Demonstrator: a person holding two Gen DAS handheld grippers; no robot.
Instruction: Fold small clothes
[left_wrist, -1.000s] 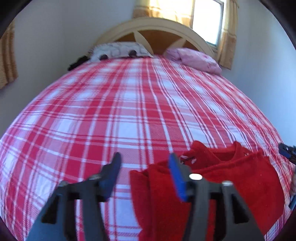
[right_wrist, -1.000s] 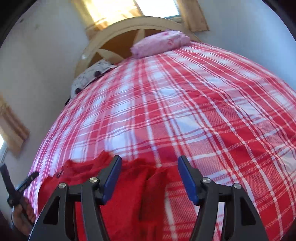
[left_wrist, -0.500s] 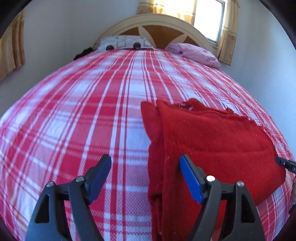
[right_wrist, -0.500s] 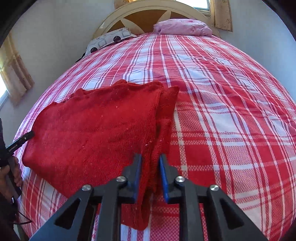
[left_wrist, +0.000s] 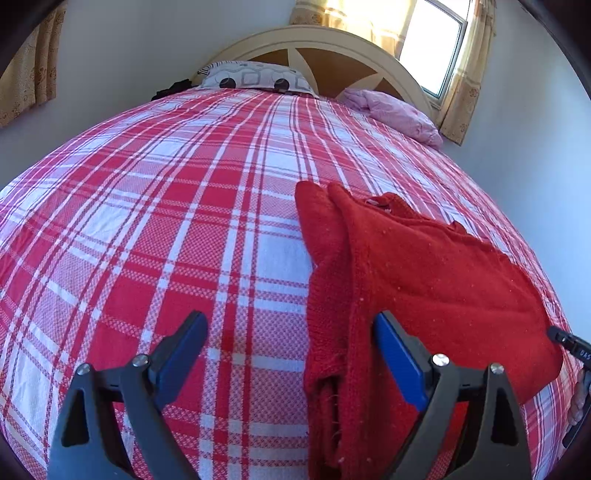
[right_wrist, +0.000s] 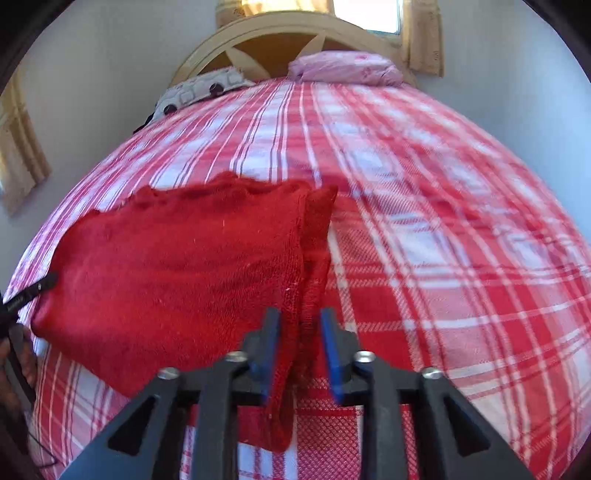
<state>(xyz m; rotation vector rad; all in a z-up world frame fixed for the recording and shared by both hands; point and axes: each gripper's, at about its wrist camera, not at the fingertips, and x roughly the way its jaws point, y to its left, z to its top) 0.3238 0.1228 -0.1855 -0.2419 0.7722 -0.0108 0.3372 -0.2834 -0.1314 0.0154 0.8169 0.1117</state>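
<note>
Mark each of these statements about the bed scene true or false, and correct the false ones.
1. The left tool is open, its fingers spread wide. True.
2. The red garment hangs in the air clear of the bed. False: it lies on the plaid bedspread.
3. The right tool has the garment's near edge between its fingers. True.
4. The pink pillow sits at the foot of the bed. False: it lies by the headboard.
5. The bedspread is plain blue. False: it is red and white plaid.
</note>
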